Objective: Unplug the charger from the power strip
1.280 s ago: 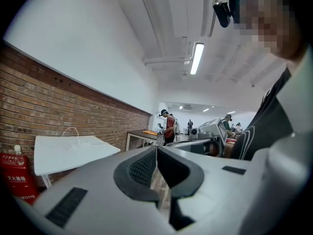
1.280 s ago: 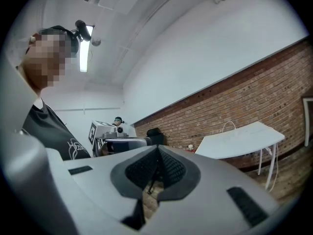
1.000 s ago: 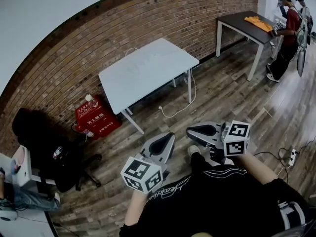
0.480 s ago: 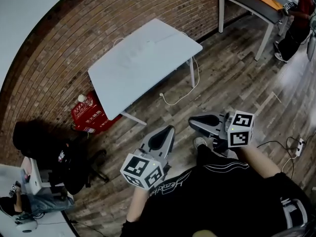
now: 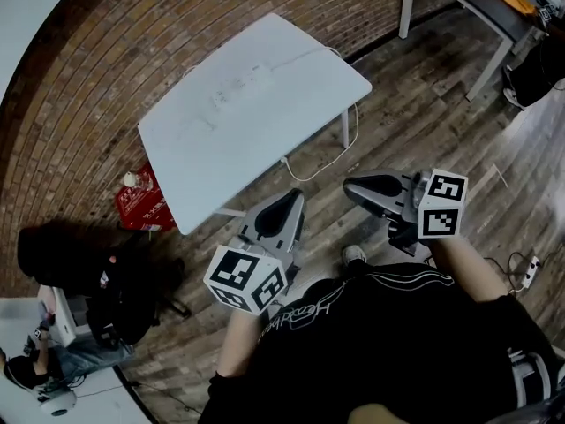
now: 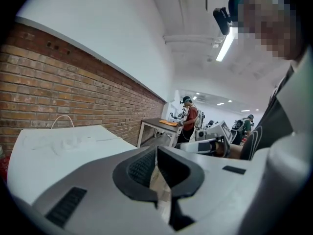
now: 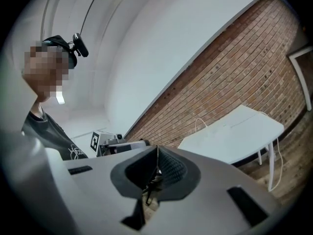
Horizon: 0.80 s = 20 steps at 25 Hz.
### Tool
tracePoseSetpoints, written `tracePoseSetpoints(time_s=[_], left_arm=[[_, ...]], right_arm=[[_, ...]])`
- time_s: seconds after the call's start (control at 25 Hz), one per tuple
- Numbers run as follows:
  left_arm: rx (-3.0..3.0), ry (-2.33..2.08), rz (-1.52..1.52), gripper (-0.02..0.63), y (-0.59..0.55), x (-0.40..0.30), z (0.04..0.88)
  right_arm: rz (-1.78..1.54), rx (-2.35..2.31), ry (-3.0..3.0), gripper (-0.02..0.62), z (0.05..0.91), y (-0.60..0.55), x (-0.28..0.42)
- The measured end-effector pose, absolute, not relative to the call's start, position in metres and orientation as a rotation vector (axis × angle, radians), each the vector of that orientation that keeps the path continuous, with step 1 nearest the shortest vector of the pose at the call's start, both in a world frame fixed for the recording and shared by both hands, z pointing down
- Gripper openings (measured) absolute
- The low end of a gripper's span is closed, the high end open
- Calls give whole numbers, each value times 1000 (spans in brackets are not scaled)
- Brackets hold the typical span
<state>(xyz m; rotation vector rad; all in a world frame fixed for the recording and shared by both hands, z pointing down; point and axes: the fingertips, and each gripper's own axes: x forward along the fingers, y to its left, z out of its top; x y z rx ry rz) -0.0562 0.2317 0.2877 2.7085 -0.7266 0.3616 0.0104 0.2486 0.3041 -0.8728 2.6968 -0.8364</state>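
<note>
Red crate (image 5: 137, 203) and black chair (image 5: 132, 281) sit left of the white table (image 5: 300, 100); faint white power strip (image 5: 231, 88), charger indistinct, lies near its far edge, beyond left gripper (image 5: 290, 201) and right gripper (image 5: 351, 185), both closed, empty.

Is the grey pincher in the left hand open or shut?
Shut. On the grey two-jaw left gripper, the jaws meet at their tips with nothing between them.

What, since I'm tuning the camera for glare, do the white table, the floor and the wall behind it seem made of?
White table: smooth, even, matte top, probably laminate or painted board; its thin white legs look like metal. Floor: planks with grain and seams, wood or wood-look laminate. Wall: red-brown brick with pale mortar lines, matte.
</note>
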Motion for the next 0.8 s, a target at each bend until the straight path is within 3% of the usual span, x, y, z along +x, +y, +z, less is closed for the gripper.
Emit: tracePoseSetpoints(time_s=[0.8], left_arm=[[2560,-881,395,11,17,-126,339]], right_arm=[[-927,-871,2774,-2,332,35,-32]])
